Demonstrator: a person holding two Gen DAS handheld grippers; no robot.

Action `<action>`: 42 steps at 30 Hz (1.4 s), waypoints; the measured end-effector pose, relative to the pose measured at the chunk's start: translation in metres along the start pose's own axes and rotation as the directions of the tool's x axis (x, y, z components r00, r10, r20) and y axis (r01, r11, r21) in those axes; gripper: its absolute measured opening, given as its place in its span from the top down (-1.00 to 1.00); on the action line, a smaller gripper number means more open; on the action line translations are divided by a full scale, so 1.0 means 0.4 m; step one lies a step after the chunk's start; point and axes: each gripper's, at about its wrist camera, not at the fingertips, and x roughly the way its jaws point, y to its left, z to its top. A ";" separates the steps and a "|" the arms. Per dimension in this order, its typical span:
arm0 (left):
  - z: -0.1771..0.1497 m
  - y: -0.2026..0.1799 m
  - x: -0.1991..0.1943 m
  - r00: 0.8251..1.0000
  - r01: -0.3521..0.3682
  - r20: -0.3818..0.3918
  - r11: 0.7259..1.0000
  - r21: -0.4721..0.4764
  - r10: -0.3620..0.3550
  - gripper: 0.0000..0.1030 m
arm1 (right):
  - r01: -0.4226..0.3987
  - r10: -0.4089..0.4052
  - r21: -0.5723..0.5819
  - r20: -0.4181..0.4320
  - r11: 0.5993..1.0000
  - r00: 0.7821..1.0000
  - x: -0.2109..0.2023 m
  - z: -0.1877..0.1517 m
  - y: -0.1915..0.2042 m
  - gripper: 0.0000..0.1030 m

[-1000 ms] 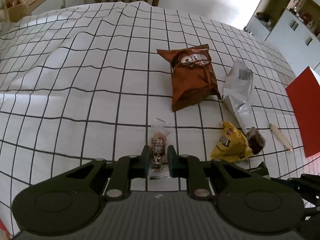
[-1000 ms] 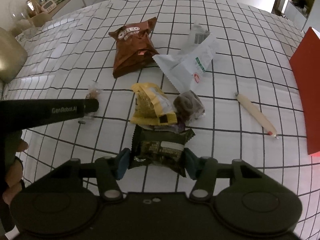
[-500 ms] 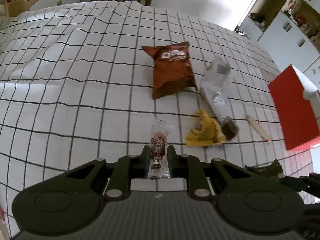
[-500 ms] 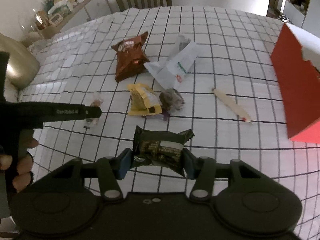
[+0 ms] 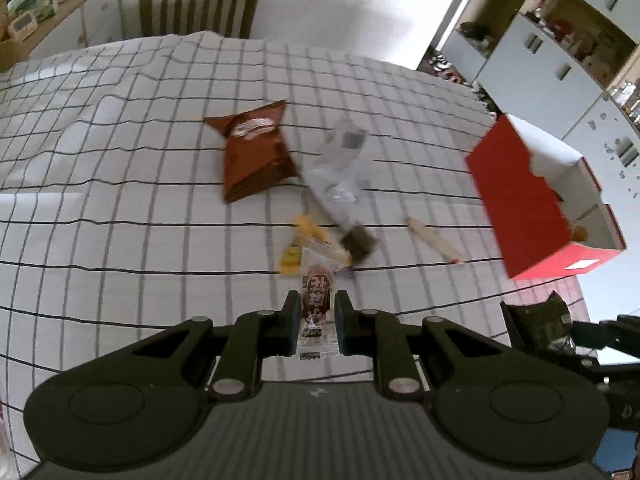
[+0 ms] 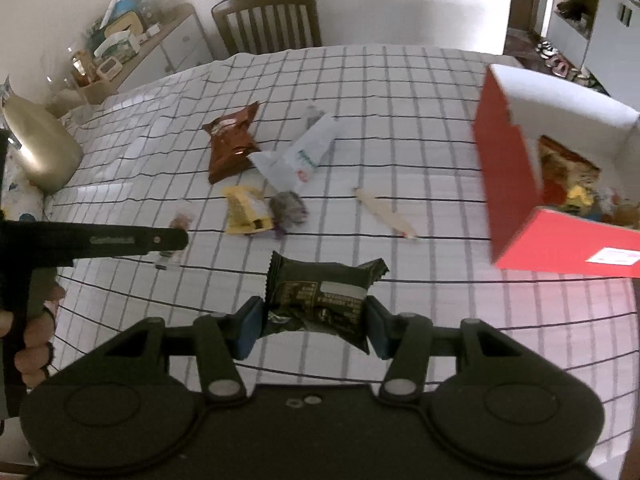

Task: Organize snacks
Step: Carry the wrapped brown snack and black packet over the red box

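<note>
A checked tablecloth [image 5: 120,200] is spread over the table. A small clear-wrapped snack [image 5: 317,300] is pinched in the left gripper [image 5: 316,312]; a dark green packet [image 6: 320,296] is clamped in the right gripper [image 6: 314,326]. A brown bag [image 6: 230,142], white pouch [image 6: 300,152] and yellow packet [image 6: 244,210] lie ahead. Snacks are seen inside the red box [image 6: 516,184].

Red box [image 6: 516,184] cut by frame edge; contents blurred, unreadable.
</note>
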 end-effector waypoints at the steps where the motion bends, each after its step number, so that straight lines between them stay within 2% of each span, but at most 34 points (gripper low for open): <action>1: -0.001 -0.016 -0.004 1.000 0.007 0.001 1.000 0.004 -0.007 0.66 | 0.003 -0.003 0.000 0.004 1.000 1.000 -0.010 0.001 -0.012 -0.02; 8: 0.001 -0.151 -0.037 0.999 0.011 0.045 0.999 0.053 -0.013 0.66 | 0.002 -0.001 -0.011 0.045 1.000 0.999 -0.081 0.014 -0.103 -0.02; 23: 0.087 -0.472 -0.032 0.993 0.054 0.099 0.988 0.143 -0.069 0.66 | 0.031 -0.029 -0.017 0.121 0.999 0.992 -0.193 0.056 -0.352 -0.02; 31: 0.146 -0.610 0.015 0.991 0.070 0.099 0.981 0.180 -0.088 0.66 | 0.070 -0.070 0.004 0.152 0.998 0.986 -0.215 0.083 -0.491 -0.02; 42: 0.262 -0.777 0.165 0.996 0.066 0.051 0.971 0.231 -0.080 0.66 | 0.138 -0.144 0.049 0.159 0.989 0.977 -0.167 0.124 -0.655 -0.02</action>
